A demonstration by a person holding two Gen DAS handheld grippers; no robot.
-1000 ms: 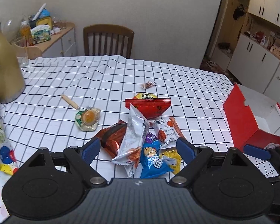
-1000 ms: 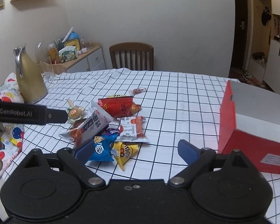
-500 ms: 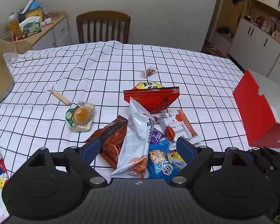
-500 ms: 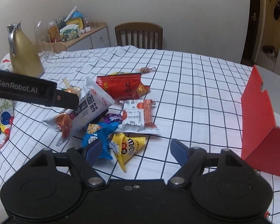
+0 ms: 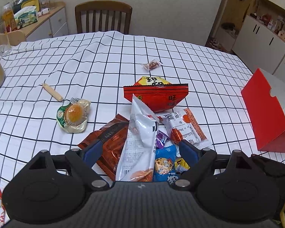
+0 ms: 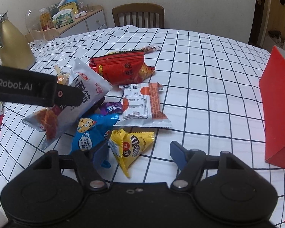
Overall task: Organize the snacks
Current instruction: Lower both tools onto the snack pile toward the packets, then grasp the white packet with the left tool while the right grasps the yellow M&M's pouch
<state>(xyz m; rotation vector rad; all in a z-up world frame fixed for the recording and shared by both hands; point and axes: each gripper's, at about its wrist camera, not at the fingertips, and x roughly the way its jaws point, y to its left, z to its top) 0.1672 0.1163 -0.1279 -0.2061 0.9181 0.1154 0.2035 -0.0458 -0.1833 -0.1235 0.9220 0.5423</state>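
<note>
A pile of snack packets lies on the checked tablecloth (image 5: pixel 104 60). My left gripper (image 5: pixel 140 150) is open, its fingers on either side of a tall silver packet (image 5: pixel 140 133), a brown packet (image 5: pixel 112 140) and a blue cookie packet (image 5: pixel 164 165). My right gripper (image 6: pixel 139 152) is open, with a yellow triangular packet (image 6: pixel 133 148) between its fingers. The silver packet (image 6: pixel 72 106), the blue packet (image 6: pixel 87 133), a red bag (image 6: pixel 123 68) and a white-and-orange packet (image 6: pixel 140 104) lie beyond it. The red box (image 6: pixel 277 117) stands open at the right.
A round cake in clear wrap (image 5: pixel 74 114), a wooden-handled stick (image 5: pixel 52 92) and a small candy (image 5: pixel 152 65) lie apart from the pile. A gold jug (image 6: pixel 11 41) stands at the left edge. A chair (image 5: pixel 103 17) is behind the table.
Both grippers have moved forward and down toward the pile. The snacks now sit between the fingers of each gripper. Nothing has been picked up.
</note>
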